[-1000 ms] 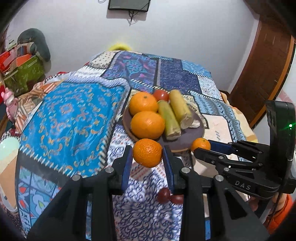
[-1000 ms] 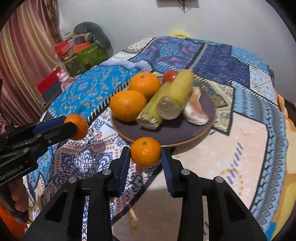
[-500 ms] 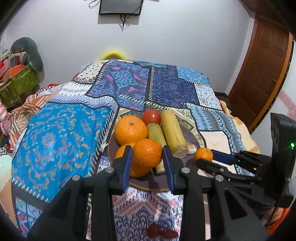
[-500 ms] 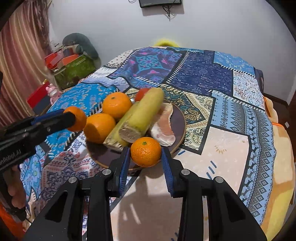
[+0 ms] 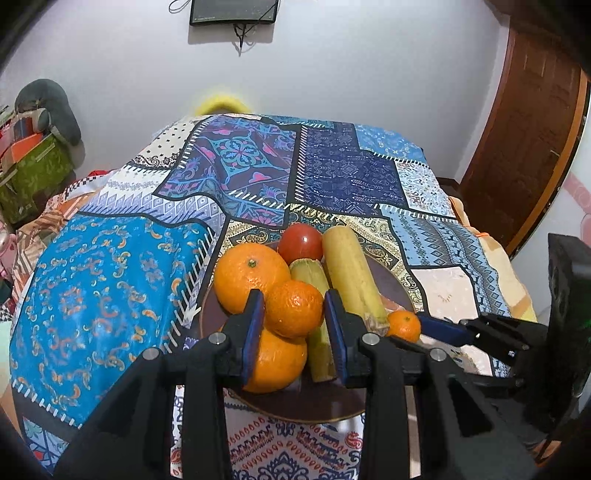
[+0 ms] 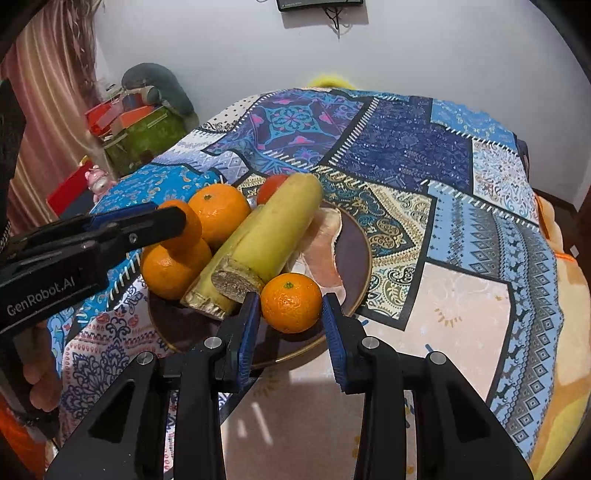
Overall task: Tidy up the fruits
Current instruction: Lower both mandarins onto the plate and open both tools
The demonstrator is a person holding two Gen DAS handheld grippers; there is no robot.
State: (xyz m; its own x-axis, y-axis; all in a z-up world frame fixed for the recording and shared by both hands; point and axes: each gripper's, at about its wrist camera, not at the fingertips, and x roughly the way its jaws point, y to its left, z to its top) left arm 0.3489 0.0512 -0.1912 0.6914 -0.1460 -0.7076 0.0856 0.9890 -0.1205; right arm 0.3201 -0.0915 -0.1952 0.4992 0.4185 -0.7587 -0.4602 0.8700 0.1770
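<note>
A dark brown plate [image 5: 388, 280] on the patterned cloth holds two large oranges [image 5: 249, 280], a tomato [image 5: 300, 243], two yellow-green stalks [image 5: 351, 273] and a pale fruit piece [image 6: 323, 243]. My left gripper [image 5: 294, 325] is shut on a small orange [image 5: 293, 308], held over the large oranges. My right gripper [image 6: 290, 321] is shut on another small orange [image 6: 291, 302], held over the plate's near right part [image 6: 354, 254]. Each gripper shows in the other's view: the right gripper [image 5: 413, 326], the left gripper [image 6: 173, 225].
The patchwork cloth [image 5: 332, 173] covers the whole surface. Boxes and a grey cushion [image 6: 147, 110] stand at the far left. A wooden door [image 5: 524, 122] is at the right. A screen [image 5: 232, 11] hangs on the wall.
Both grippers have moved forward with their small oranges, from in front of the plate to above it. The left one now hangs over the large oranges.
</note>
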